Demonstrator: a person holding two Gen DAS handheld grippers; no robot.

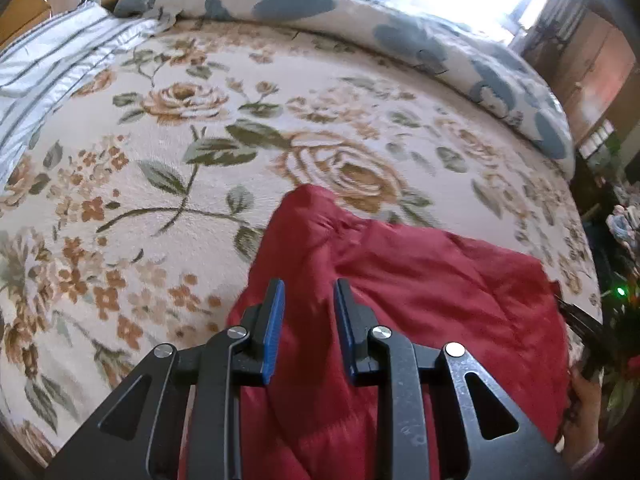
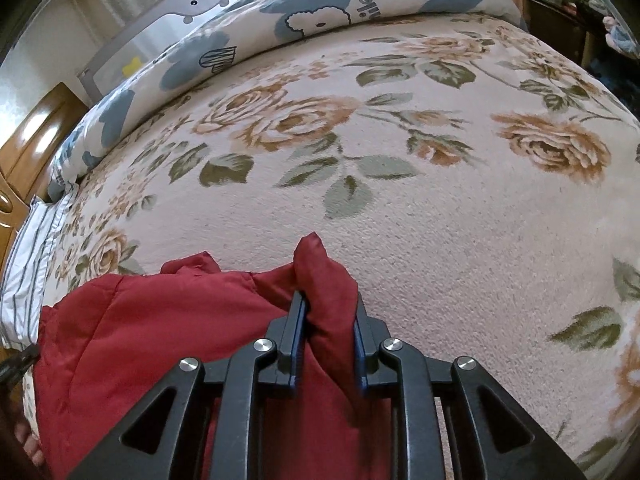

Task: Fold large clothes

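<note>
A red quilted garment (image 1: 420, 280) lies on the floral bed cover (image 1: 200, 140), at the near edge. My left gripper (image 1: 309, 292) has a bunched fold of the red cloth between its blue pads, which stand a little apart around it. In the right wrist view the same red garment (image 2: 140, 320) spreads to the left. My right gripper (image 2: 329, 304) pinches a raised corner of it between its pads, and the cloth's tip sticks up past the fingers.
A white duvet with blue patches (image 1: 400, 28) is rolled along the far side of the bed; it also shows in the right wrist view (image 2: 280, 12). A striped pillow (image 1: 48, 64) lies at the left. Wooden furniture (image 1: 580, 60) stands beyond the bed at the right.
</note>
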